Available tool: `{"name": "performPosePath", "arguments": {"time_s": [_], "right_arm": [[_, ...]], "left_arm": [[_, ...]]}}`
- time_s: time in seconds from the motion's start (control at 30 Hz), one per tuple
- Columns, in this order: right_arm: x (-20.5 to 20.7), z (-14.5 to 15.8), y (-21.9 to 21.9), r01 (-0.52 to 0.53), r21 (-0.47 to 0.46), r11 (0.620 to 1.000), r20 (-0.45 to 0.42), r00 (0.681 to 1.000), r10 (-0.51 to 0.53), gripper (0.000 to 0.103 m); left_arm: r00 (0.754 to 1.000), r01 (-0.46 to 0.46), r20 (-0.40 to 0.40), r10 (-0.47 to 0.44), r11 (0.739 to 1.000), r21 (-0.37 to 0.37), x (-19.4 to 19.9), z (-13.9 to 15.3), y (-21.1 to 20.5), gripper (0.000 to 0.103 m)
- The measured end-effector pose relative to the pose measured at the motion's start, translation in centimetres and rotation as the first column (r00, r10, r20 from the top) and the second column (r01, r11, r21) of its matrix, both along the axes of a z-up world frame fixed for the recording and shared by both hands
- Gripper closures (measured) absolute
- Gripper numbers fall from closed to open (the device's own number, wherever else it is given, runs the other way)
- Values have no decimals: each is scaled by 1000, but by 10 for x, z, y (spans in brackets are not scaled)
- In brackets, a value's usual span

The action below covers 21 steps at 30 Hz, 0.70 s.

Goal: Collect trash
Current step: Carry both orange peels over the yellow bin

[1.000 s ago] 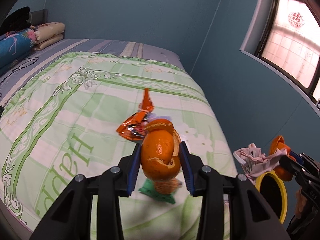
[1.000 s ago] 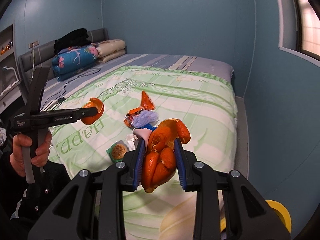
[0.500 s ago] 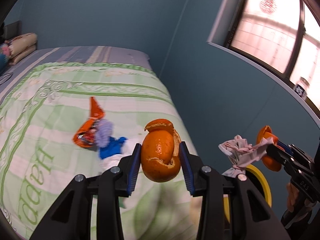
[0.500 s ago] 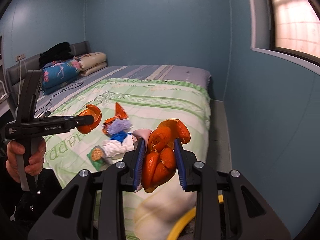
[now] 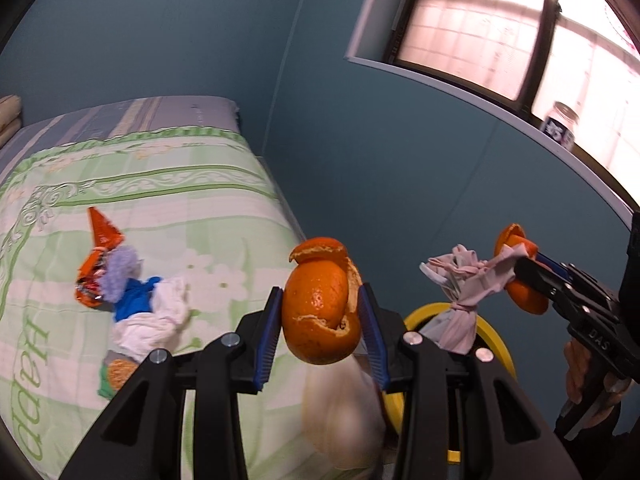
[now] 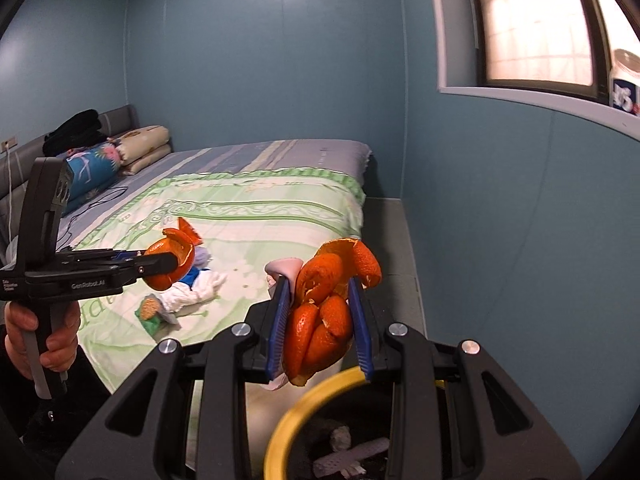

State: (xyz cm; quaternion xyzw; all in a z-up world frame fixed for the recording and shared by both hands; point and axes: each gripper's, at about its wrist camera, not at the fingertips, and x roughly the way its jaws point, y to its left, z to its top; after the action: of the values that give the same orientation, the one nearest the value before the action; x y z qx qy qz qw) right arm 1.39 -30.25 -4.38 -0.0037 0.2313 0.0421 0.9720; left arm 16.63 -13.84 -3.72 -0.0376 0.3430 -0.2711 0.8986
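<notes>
The left gripper (image 5: 320, 312) is clamping an orange peel (image 5: 320, 304) between its blue pads. The right gripper (image 6: 320, 316) is clamping a second peel (image 6: 324, 312) together with a pinkish tissue (image 5: 464, 280). Both loads are hanging near the yellow-rimmed bin (image 6: 296, 420), which is standing beside the bed (image 6: 256, 208); the second peel is hanging just above the rim. More trash is lying on the bed, away from the bin: an orange wrapper (image 5: 96, 256), a white-and-blue wad (image 5: 148, 316) and a green packet (image 6: 150, 312).
</notes>
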Motion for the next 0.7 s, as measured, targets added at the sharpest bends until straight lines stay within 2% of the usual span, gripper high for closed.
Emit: {"name": "performPosePath", "arguments": {"time_s": [0.4, 0.7], "right_arm": [[-29, -16, -38, 96, -5, 995, -22, 995, -96, 75], [-44, -37, -59, 147, -7, 989, -73, 986, -147, 75]], "left_arm": [[989, 150, -13, -149, 988, 41, -16, -10, -72, 67], [974, 225, -42, -222, 972, 71, -24, -27, -109, 67]]}}
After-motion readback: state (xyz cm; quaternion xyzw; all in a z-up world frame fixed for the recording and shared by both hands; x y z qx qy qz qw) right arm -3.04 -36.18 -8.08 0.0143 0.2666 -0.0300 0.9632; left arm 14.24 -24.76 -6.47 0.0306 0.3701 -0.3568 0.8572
